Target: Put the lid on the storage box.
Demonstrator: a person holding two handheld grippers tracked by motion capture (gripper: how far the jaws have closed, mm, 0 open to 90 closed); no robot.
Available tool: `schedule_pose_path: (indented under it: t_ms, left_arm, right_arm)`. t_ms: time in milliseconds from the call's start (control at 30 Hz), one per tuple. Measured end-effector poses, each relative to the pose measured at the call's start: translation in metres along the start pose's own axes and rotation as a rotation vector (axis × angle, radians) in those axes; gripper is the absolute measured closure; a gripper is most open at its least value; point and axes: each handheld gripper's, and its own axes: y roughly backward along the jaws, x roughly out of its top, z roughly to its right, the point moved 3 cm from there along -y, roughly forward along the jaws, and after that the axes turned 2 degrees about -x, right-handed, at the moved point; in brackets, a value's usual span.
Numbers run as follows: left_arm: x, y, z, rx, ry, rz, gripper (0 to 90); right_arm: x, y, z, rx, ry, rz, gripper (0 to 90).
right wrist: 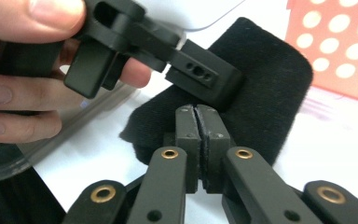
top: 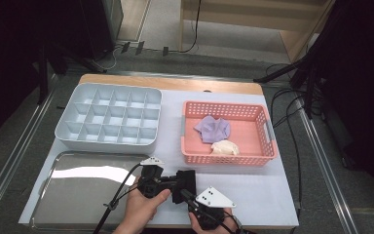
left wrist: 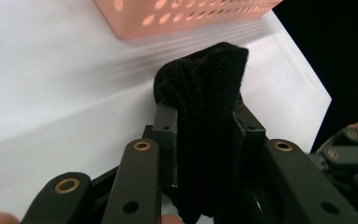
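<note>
While both jaws pinch it, the black sock [left wrist: 205,116] hangs over the table [left wrist: 51,93].

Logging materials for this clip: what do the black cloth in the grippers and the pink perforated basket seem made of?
Black cloth: knitted fabric, probably a sock, matte, ribbed and fuzzy at its edge. Pink perforated basket: apparently moulded plastic, smooth, with regular round holes.

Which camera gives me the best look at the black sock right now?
The right gripper view: the black sock lies spread out there, edges visible, with both grippers' fingers on it. The left gripper view shows its ribbed fabric bunched between the fingers. The high view shows a small dark patch.
</note>
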Motion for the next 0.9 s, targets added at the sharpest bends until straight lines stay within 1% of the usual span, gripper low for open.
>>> schedule_pose_path:
  t_ms: [67, 167, 300, 367, 467, 533, 567, 633, 733, 800, 900]
  left_arm:
    - [0.001, 0.003, 0.001, 0.006, -0.008, 0.013, 69.7]
    - [0.003, 0.006, 0.002, 0.016, -0.024, 0.023, 69.8]
    - [0.005, 0.013, 0.004, 0.035, -0.050, 0.040, 69.8]
    - [0.006, 0.016, 0.004, 0.036, -0.053, 0.055, 69.8]
    - [0.009, 0.022, 0.004, 0.043, -0.066, 0.073, 69.8]
    - [0.011, 0.026, 0.004, 0.050, -0.074, 0.083, 69.8]
    - [0.012, 0.029, 0.004, 0.058, -0.083, 0.087, 69.8]
    - [0.013, 0.033, 0.003, 0.060, -0.087, 0.105, 69.8]
    - [0.015, 0.040, 0.003, 0.074, -0.094, 0.130, 69.7]
    - [0.016, 0.046, 0.001, 0.073, -0.102, 0.142, 69.7]
    - [0.018, 0.054, 0.000, 0.085, -0.115, 0.162, 69.6]
  right_arm:
    - [0.002, 0.003, 0.003, -0.001, 0.000, 0.018, 86.4]
    - [0.004, 0.006, 0.007, -0.017, 0.009, 0.033, 84.1]
    - [0.005, 0.010, 0.013, -0.034, 0.010, 0.035, 78.8]
    - [0.006, 0.012, 0.018, -0.057, 0.012, 0.040, 74.4]
    - [0.008, 0.016, 0.028, -0.082, -0.007, 0.053, 69.6]
    - [0.010, 0.019, 0.035, -0.106, -0.008, 0.064, 66.0]
    - [0.012, 0.021, 0.038, -0.119, 0.002, 0.067, 63.8]
    - [0.014, 0.023, 0.044, -0.147, 0.010, 0.070, 59.1]
    - [0.018, 0.027, 0.054, -0.183, 0.022, 0.072, 52.6]
    - [0.019, 0.029, 0.060, -0.196, 0.013, 0.074, 49.2]
    - [0.020, 0.031, 0.069, -0.211, 0.005, 0.077, 45.8]
